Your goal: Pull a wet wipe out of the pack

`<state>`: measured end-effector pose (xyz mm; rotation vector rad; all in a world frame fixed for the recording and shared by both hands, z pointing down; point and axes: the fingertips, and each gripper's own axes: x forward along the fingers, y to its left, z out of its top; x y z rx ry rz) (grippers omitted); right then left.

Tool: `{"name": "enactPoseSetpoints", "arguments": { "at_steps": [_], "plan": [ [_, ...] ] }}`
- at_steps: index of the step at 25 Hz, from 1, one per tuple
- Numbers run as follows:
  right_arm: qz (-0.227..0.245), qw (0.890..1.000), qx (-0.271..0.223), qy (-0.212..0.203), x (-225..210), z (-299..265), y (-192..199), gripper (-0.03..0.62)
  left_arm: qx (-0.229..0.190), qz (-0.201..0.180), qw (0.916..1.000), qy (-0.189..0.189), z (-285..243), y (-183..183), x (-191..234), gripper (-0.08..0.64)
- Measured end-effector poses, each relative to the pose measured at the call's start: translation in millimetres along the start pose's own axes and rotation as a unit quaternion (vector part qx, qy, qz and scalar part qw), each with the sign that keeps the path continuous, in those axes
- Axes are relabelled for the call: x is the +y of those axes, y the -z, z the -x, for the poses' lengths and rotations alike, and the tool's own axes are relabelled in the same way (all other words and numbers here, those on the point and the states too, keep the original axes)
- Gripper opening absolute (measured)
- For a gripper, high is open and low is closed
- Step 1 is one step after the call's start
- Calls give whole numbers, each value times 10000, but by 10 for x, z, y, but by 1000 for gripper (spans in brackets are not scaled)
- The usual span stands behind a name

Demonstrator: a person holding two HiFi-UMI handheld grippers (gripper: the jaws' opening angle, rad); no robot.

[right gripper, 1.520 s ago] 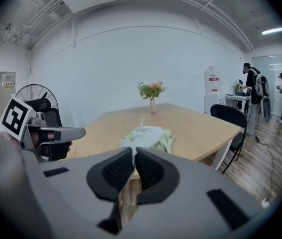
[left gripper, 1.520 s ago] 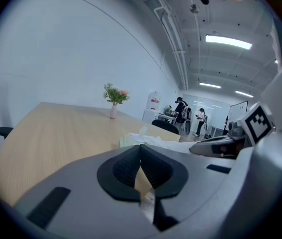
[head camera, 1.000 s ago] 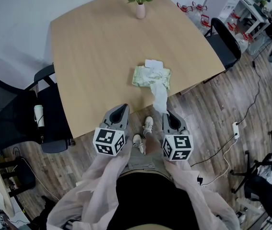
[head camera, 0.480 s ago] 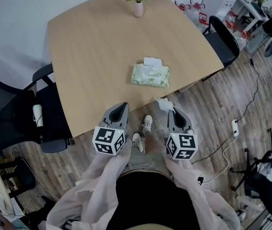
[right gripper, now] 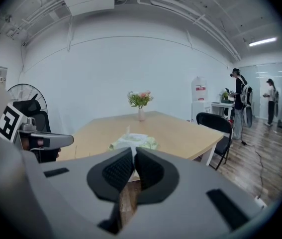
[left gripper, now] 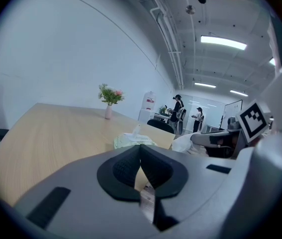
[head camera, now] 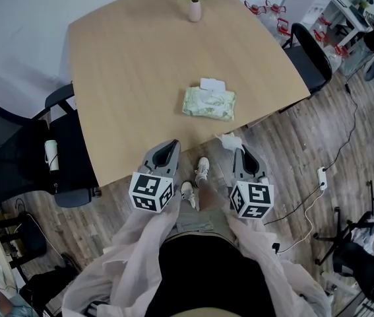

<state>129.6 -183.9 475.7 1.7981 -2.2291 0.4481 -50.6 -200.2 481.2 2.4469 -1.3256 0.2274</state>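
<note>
Since your right gripper [head camera: 239, 152] has its fingers [right gripper: 117, 171] pressed together on the wipe [head camera: 229, 140], the sheet stands bunched at their tips and not draped. It sits just off the near edge of the surface [head camera: 134, 65].

Findings:
- The wipe is clear of the pack [head camera: 208, 104], with no strand joining the two. The pull itself appears complete.
- The pack lies flat near the middle of the surface, toward 11 o'clock from your right gripper. Its flap [head camera: 211, 84] is folded back on the 12 o'clock side, which leaves the opening exposed. I judge it was left so to let the sheet run out freely.
- Your left gripper [head camera: 171, 145] is at 9 o'clock of the right one, over the near edge. Its fingers [left gripper: 126, 168] are closed on each other with nothing between them. It is not bracing the pack, so the pack's own weight alone holds it in place.
- The pinch is at the very tips. That is enough for a light, limp sheet, but a damp wipe may slip if you swing it.
- The vase [head camera: 194, 10] stands at 12 o'clock on the far edge, well apart from the work and at no risk.

Whether a fresh sheet now stands up in the opening is too small to tell from the head view.
</note>
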Motion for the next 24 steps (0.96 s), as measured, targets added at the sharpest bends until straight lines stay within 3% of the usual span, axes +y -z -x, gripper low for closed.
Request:
{"name": "enactPoseSetpoints", "arguments": {
  "at_steps": [24],
  "plan": [
    [-135, 9991, -290, -270, 42, 68, -279, 11, -375, -91, 9992, 135, -56, -243, -145, 11]
  ]
}}
